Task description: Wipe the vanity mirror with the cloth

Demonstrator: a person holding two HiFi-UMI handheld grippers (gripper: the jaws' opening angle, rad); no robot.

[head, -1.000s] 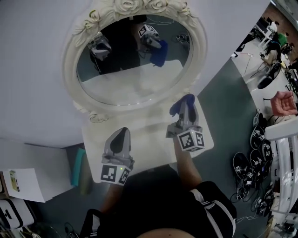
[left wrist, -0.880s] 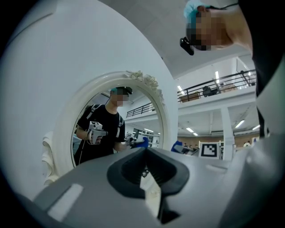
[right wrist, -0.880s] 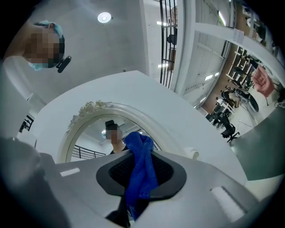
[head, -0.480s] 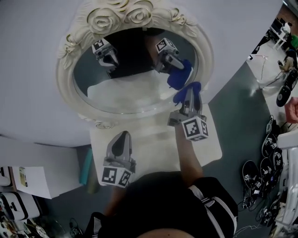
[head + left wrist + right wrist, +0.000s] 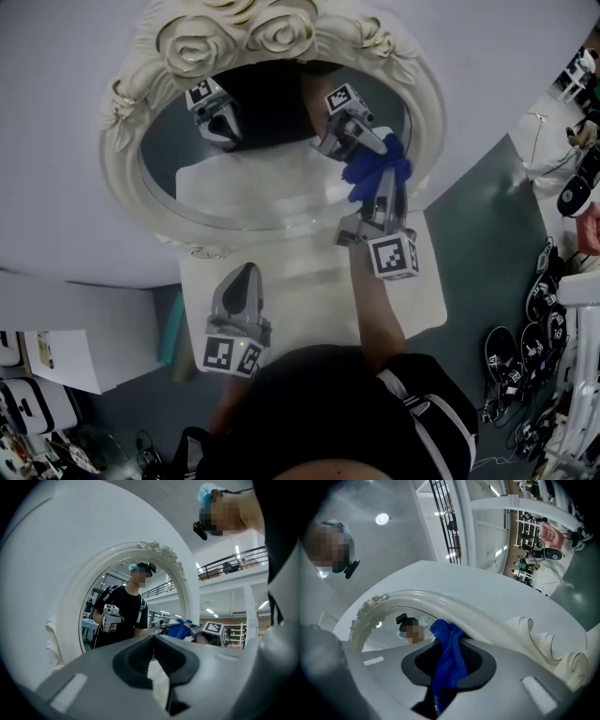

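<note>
Head view is showing me, nearest at the lower left of the frame, my left gripper [image 5: 246, 270] hanging over the white table [image 5: 309, 291], well short of the glass. Its jaws are pressing together on nothing, as the left gripper view is confirming at the seam of the dark pads [image 5: 153, 641].

Further up the frame and to the right, I am reaching my right forearm [image 5: 373, 314] forward from my body. The right gripper [image 5: 382, 192] is pointing up-frame with its marker cube [image 5: 394, 255] trailing toward me. Its jaws are pinching the blue cloth [image 5: 373, 169], which is bunching out past the tips; the right gripper view is showing the same fold [image 5: 447, 660] clamped between the pads.

Beyond that, the vanity mirror [image 5: 127, 178] is standing at the table's far edge, its oval glass [image 5: 262, 192] stretching mostly left to right across the upper frame. The cloth is meeting its own reflection at the lower right edge of the glass, just inside the ornate frame, so I am judging it to be touching there or very nearly so.

Almost all of the glass is lying to the left of the cloth, along the oval's long axis. The right gripper is by far the nearer one, so I am expecting the wipe to call for a leftward sweep from that arm.
</note>
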